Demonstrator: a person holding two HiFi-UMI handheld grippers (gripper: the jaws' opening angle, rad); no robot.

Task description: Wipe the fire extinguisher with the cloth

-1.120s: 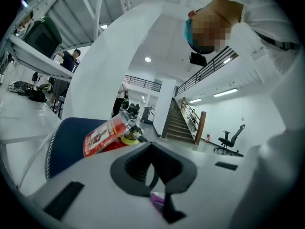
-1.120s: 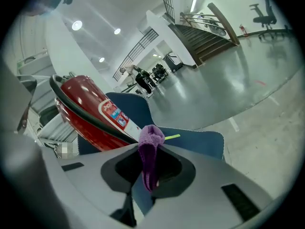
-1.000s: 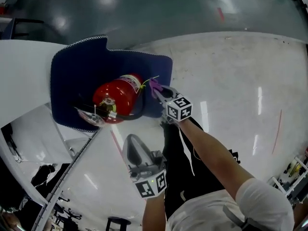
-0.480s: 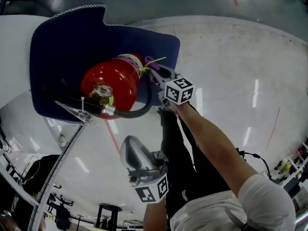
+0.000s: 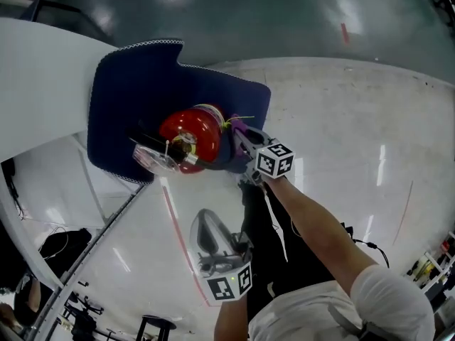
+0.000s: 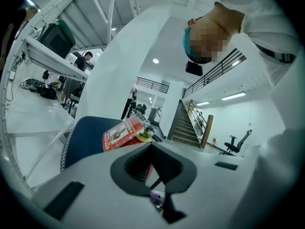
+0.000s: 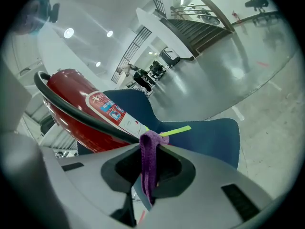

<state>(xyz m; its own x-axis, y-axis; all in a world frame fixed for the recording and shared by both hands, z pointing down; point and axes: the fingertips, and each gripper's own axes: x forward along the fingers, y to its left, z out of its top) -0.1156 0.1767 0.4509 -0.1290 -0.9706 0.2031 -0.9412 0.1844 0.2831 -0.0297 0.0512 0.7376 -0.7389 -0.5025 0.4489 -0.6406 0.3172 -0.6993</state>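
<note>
Over blue mat (image 5: 128, 84), right hand-held gripper (image 5: 236, 131) pinches cloth (image 7: 149, 151).

The head view is dim and cool, with pale streaks of glare lying on the glossy floor (image 5: 341, 126). Both gripper views are brighter (the ceiling lights (image 6: 155, 60) burn out white) and bend hard toward dark, vignetted edges. The right gripper (image 7: 151, 139) looms soft and unfocused close up, its cloth (image 7: 148, 168) somewhat sharper.
</note>
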